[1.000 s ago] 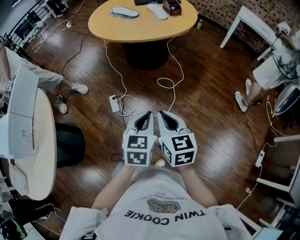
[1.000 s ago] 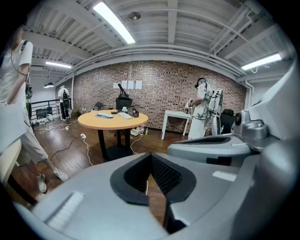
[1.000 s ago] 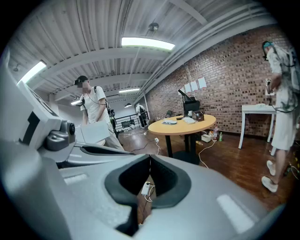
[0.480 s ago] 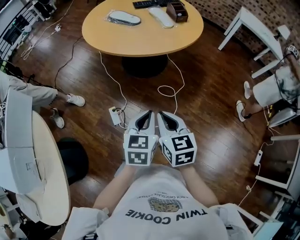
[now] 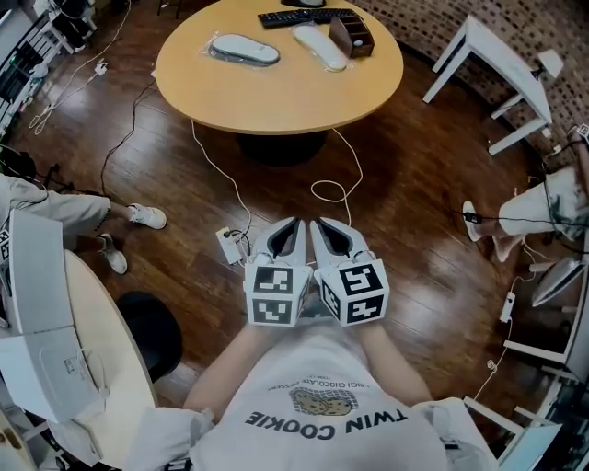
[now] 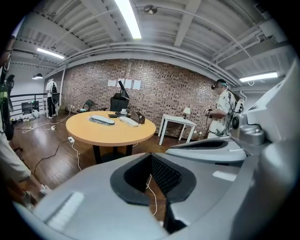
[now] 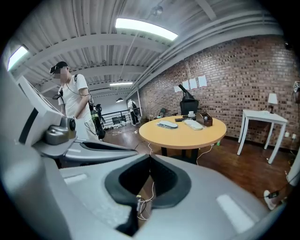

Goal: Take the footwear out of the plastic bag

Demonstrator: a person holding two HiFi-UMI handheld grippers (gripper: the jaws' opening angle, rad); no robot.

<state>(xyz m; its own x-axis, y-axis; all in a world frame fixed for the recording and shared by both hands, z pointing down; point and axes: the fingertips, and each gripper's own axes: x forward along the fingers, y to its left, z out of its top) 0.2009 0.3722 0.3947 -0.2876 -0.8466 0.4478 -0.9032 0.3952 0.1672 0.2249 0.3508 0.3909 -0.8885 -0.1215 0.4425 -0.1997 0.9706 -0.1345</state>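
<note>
On the round wooden table [image 5: 276, 92] lies a pale slipper inside a clear plastic bag [image 5: 244, 49], and a second pale slipper [image 5: 319, 46] lies bare beside it. Both also show in the left gripper view as the bagged slipper [image 6: 102, 120] and the bare slipper [image 6: 128, 121]. My left gripper [image 5: 293, 225] and right gripper [image 5: 318, 225] are held side by side over the floor, well short of the table. Both point toward it, and both are shut with nothing between the jaws, as the left gripper [image 6: 151, 155] and right gripper [image 7: 150, 157] views show.
A dark remote [image 5: 294, 16] and a brown box [image 5: 352, 35] share the tabletop. A white cable [image 5: 331, 189] and power strip [image 5: 228, 246] lie on the wooden floor between me and the table. A black stool [image 5: 152, 327], a white table [image 5: 497, 55] and seated people's feet [image 5: 147, 216] flank the path.
The round table has come nearer and shows more fully at the top of the head view. Both grippers stay shut, side by side in front of the body.
</note>
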